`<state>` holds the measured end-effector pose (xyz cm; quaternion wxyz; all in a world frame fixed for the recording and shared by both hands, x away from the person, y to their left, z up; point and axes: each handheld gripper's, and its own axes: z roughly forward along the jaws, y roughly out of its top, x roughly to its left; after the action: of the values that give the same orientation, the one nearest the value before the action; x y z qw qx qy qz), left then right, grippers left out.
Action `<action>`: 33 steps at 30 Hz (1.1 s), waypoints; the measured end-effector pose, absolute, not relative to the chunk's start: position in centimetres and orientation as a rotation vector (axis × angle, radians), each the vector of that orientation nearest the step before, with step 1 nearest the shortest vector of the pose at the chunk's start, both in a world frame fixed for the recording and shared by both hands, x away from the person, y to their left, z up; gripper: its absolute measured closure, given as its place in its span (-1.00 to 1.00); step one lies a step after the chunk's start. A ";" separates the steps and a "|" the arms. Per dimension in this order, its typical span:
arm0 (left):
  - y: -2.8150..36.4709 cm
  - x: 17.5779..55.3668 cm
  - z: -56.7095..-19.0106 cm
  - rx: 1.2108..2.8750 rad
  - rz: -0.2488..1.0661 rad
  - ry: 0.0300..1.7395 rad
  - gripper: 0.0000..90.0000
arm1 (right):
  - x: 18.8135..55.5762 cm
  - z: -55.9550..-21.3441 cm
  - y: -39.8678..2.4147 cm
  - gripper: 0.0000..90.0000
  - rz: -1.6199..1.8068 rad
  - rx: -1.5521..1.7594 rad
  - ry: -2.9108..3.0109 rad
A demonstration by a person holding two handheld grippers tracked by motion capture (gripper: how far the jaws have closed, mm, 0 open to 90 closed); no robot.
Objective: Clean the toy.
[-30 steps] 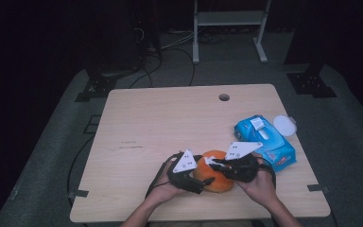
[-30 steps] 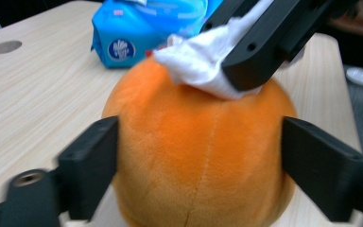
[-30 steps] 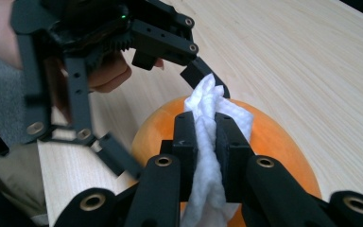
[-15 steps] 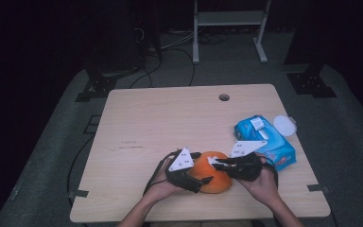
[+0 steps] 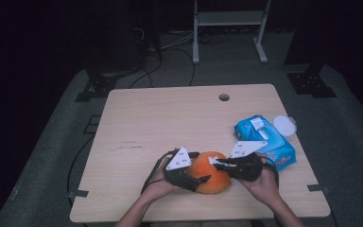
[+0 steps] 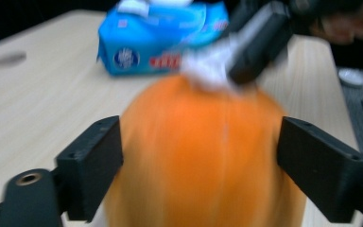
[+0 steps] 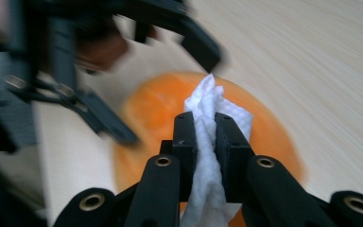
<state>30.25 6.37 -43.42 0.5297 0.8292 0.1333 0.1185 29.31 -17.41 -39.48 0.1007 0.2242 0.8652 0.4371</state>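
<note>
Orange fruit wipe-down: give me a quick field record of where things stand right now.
work: wiping the orange fruit with a white tissue
left gripper: jaws just opened wider, fruit between them, contact unclear
right gripper: shut on the tissue, pressed on the fruit's top
tissue pack: blue, right of the fruit
white lid: beside the pack

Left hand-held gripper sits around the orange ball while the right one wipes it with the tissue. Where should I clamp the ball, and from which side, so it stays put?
Grip the orange ball across its widest middle, coming in level from the person's left, as the left hand-held gripper sits now. It is round and smooth, so a hold off the middle would probably slip. That leaves the top free for the tissue in the right hand-held gripper.
</note>
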 end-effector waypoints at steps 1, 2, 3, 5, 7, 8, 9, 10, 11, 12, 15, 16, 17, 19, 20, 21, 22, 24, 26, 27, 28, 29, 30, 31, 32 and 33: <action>6.4 30.2 -43.4 1.980 0.283 0.318 -0.65 | 29.3 -39.5 -17.4 0.76 1.291 0.663 2.556; 6.3 30.1 -43.5 2.000 0.299 0.302 -0.65 | 29.1 -39.4 -16.9 0.76 1.303 0.630 2.567; 6.5 30.2 -43.7 2.022 0.291 0.312 -0.48 | 28.6 -39.2 -16.0 0.76 1.245 0.586 2.570; 7.1 30.6 -43.7 2.025 0.267 0.346 -0.38 | 28.8 -39.2 -16.3 0.76 1.254 0.595 2.569; 7.8 31.0 -43.9 2.027 0.247 0.377 -0.34 | 29.2 -39.4 -17.0 0.76 1.253 0.632 2.562; 8.1 31.2 -44.0 2.024 0.235 0.391 -0.33 | 29.5 -39.5 -17.5 0.76 1.259 0.651 2.553; 8.5 31.4 -44.1 2.020 0.222 0.402 -0.33 | 29.7 -39.6 -18.0 0.76 1.266 0.685 2.549; 8.7 31.5 -44.1 2.020 0.219 0.410 -0.33 | 29.9 -39.7 -18.5 0.76 1.270 0.714 2.545; 8.9 31.5 -44.1 2.017 0.218 0.413 -0.33 | 30.0 -39.8 -18.8 0.76 1.264 0.726 2.538; 9.0 31.6 -44.1 2.015 0.216 0.410 -0.34 | 30.0 -39.9 -18.9 0.77 1.268 0.733 2.535; 8.5 31.4 -43.7 1.995 0.239 0.388 -0.56 | 29.8 -39.9 -18.4 0.76 1.292 0.722 2.538; 8.4 31.3 -43.5 1.985 0.237 0.375 -0.60 | 29.6 -39.8 -18.1 0.76 1.294 0.708 2.536; 8.2 31.2 -43.4 1.984 0.240 0.360 -0.60 | 29.5 -39.7 -17.8 0.76 1.308 0.689 2.538; 8.0 31.1 -43.6 1.992 0.234 0.344 -0.47 | 29.1 -39.4 -17.2 0.76 1.340 0.654 2.550; 8.0 31.1 -43.7 2.005 0.233 0.346 -0.40 | 29.0 -39.4 -16.9 0.76 1.347 0.634 2.555; 8.2 31.2 -43.8 2.010 0.230 0.353 -0.36 | 28.9 -39.4 -16.7 0.76 1.330 0.622 2.556; 8.4 31.3 -43.8 2.012 0.225 0.358 -0.31 | 28.9 -39.5 -16.7 0.76 1.320 0.618 2.550; 8.9 31.5 -44.0 2.009 0.209 0.374 -0.27 | 29.2 -39.7 -17.1 0.77 1.339 0.650 2.548; 9.3 31.8 -44.2 2.006 0.197 0.390 -0.25 | 29.7 -40.0 -17.7 0.77 1.338 0.687 2.541; 9.5 31.9 -44.2 2.004 0.190 0.397 -0.25 | 29.9 -40.2 -18.0 0.77 1.334 0.705 2.540; 9.6 32.0 -44.3 2.004 0.187 0.402 -0.25 | 30.0 -40.3 -18.3 0.77 1.334 0.727 2.540; 9.7 32.1 -44.3 2.003 0.183 0.405 -0.25 | 30.1 -40.5 -18.6 0.77 1.337 0.750 2.540; 9.8 32.1 -44.3 2.000 0.181 0.408 -0.25 | 30.1 -40.6 -18.8 0.76 1.342 0.762 2.542; 9.8 32.1 -44.3 1.998 0.177 0.406 -0.25 | 30.1 -40.7 -18.9 0.76 1.347 0.770 2.544; 9.7 32.0 -44.1 1.999 0.182 0.396 -0.29 | 30.1 -40.7 -18.9 0.76 1.358 0.771 2.543; 9.6 32.0 -43.9 1.992 0.197 0.388 -0.38 | 29.9 -40.6 -18.7 0.76 1.361 0.765 2.544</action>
<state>31.99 9.56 -43.85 0.5236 0.8323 0.1622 0.0823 29.94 -18.73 -40.61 0.0782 0.2556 0.8498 0.4544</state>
